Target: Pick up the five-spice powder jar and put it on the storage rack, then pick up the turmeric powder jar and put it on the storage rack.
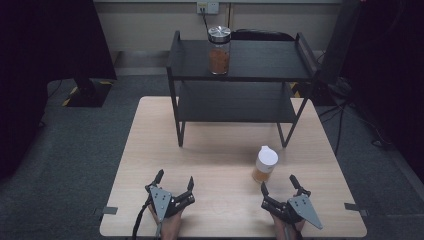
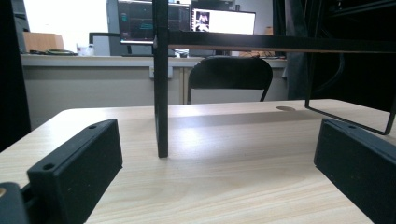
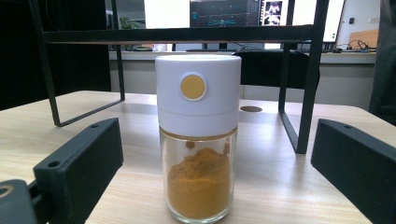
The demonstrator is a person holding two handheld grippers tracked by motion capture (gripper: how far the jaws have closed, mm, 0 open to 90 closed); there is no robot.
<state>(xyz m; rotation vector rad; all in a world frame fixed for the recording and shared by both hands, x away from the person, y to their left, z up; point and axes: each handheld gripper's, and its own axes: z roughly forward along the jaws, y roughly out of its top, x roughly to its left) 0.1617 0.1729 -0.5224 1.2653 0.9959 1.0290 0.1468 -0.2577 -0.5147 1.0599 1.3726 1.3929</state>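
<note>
I count two glass jars: white-capped spice jar [image 3: 198, 135] on the table, steel-lidded jar [image 1: 219, 50] on the rack [image 1: 240, 75]; left gripper [image 1: 174, 184] and right gripper [image 1: 279, 187] both gape wide

No readable text, labels or numbers. Monitor screens [image 2: 187, 18] behind the table too blurred to read; spice jar [image 3: 198, 135] lid carries a plain yellow dot.

Both grippers sit low at the near edge, forearms coming in from below. Left gripper [image 1: 175, 183] has its jaws spread wide, nothing between them, pointing forward and slightly right. Right gripper [image 1: 278, 185] is also wide open, jaws angled forward and slightly left, gripping nothing.
</note>
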